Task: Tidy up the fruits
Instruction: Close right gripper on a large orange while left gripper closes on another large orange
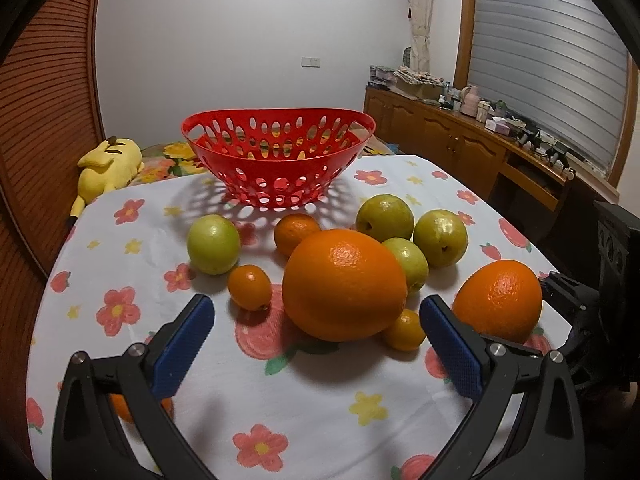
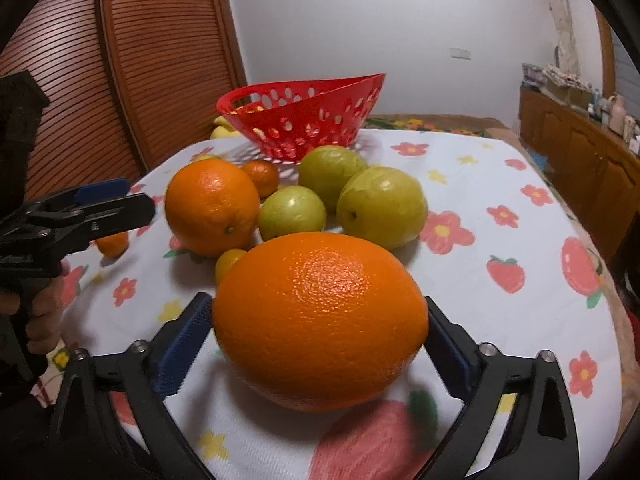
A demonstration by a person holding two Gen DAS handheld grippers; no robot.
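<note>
A red perforated basket point(image 1: 276, 156) point(image 2: 304, 116) stands at the far side of the flowered tablecloth point(image 1: 320, 400). In front of it lie several green fruits point(image 1: 214, 244) point(image 2: 382, 206), two big oranges and some small orange fruits point(image 1: 250, 286). My left gripper point(image 1: 310, 308) is open and holds nothing; one big orange point(image 1: 344, 284) point(image 2: 212, 206) lies just past its fingertips. My right gripper point(image 2: 316, 304) is open wide, with the other big orange point(image 2: 320, 320) point(image 1: 500, 300) resting on the cloth between its blue pads point(image 2: 188, 340), which sit close to its sides.
A small orange fruit point(image 1: 120, 404) point(image 2: 114, 242) lies under my left gripper's left finger. A yellow plush toy point(image 1: 108, 164) lies past the table's left edge. A wooden sideboard point(image 1: 460, 136) full of small items runs along the right wall. A hand point(image 2: 40, 312) holds the left gripper point(image 2: 136, 198).
</note>
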